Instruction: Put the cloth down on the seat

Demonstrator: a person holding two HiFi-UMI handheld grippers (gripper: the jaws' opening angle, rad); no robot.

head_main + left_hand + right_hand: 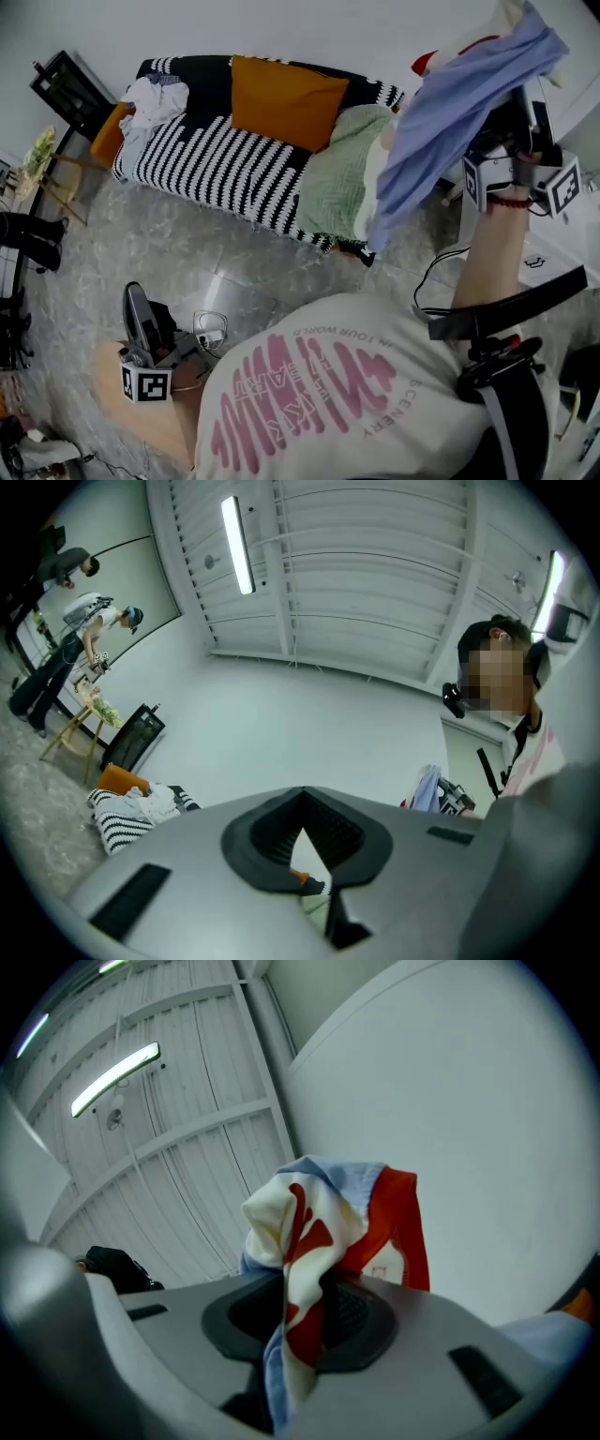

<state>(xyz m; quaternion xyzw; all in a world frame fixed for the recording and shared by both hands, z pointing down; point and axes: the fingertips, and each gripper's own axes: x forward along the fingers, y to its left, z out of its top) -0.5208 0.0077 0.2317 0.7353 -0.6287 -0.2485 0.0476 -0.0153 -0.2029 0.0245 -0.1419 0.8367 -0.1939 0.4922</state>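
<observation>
A light blue cloth [450, 122] with cream and red parts hangs from my right gripper [511, 117], raised high at the right, above the right end of the sofa. In the right gripper view the cloth [309, 1241] bunches between the jaws of the right gripper [305, 1321], which are shut on it. The seat is a sofa [206, 159] with a black-and-white striped cover. My left gripper [141, 319] hangs low at the lower left, far from the sofa. In its own view, my left gripper [305, 855] holds nothing and its jaws look shut.
On the sofa lie an orange cushion [286, 98], a green cloth [342, 178] and white clothes [155, 98]. A black frame [66, 84] and a wooden stool [56, 178] stand left of it. A cable [211, 333] lies on the floor. White furniture [572, 234] stands at right.
</observation>
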